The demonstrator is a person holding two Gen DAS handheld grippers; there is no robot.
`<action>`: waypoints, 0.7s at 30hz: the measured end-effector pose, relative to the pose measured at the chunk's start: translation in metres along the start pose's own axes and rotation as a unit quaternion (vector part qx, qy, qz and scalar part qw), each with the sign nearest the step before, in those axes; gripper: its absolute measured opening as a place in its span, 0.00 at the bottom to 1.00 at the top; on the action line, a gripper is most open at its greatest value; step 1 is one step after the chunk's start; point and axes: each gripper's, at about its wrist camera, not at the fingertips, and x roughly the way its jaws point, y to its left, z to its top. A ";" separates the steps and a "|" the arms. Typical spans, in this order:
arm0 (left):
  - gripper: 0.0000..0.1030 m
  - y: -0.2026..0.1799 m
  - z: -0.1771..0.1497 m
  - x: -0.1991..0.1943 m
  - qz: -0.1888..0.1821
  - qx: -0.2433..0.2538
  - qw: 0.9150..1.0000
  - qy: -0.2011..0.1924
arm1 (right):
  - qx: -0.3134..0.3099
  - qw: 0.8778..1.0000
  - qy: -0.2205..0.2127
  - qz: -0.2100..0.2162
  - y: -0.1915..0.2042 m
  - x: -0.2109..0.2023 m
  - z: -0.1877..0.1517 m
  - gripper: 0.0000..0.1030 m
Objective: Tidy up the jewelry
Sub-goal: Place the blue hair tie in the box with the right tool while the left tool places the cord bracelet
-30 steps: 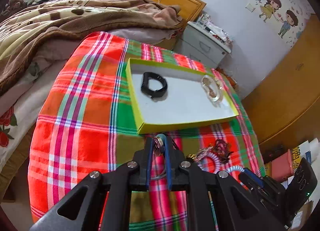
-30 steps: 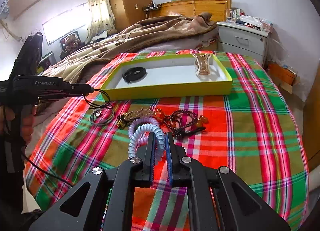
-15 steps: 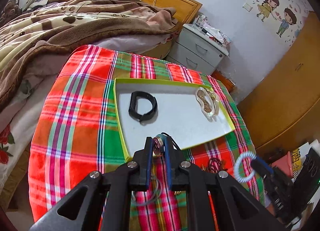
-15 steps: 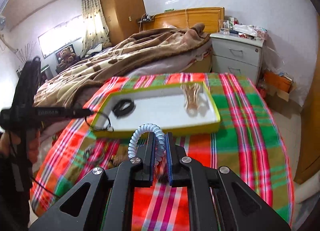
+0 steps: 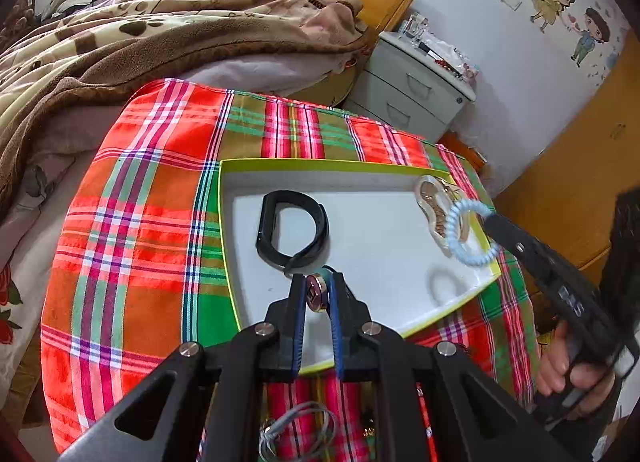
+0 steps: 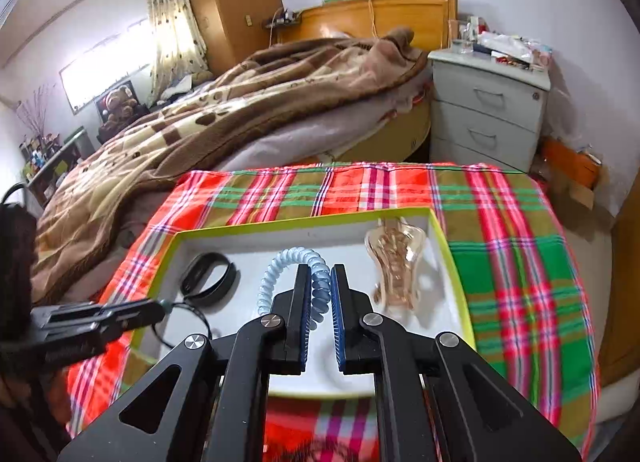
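A yellow-rimmed tray with a white floor lies on the plaid cloth. In it are a black band and a clear amber clip. My left gripper is shut on a round metal pendant, held over the tray's near part; its black cord dangles in a loop. My right gripper is shut on a pale blue spiral band, which hangs above the tray beside the clip.
The plaid cloth covers a round table. A grey wire ring lies on it under my left gripper. Behind are a bed with a brown blanket and a grey nightstand. A hand grips the right tool.
Both grippers moved forward from the cloth to above the tray. The right one lifted the blue spiral band off the jewelry pile; the left carried the pendant over the tray's near rim.
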 end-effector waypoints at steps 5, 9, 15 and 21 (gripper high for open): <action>0.12 0.004 0.000 0.011 0.020 0.009 1.000 0.008 | 0.000 1.000 0.030 0.006 0.002 0.031 0.009 0.10; 0.12 0.008 -0.002 0.019 0.037 0.015 0.999 0.013 | 0.000 0.999 0.053 0.012 0.005 0.051 0.012 0.10; 0.12 0.011 -0.003 0.028 0.040 0.016 0.999 0.023 | -0.001 0.997 0.072 0.011 0.008 0.069 0.012 0.10; 0.12 0.011 -0.001 0.027 0.044 0.018 0.999 0.021 | -0.009 0.997 0.079 0.001 0.008 0.077 0.013 0.10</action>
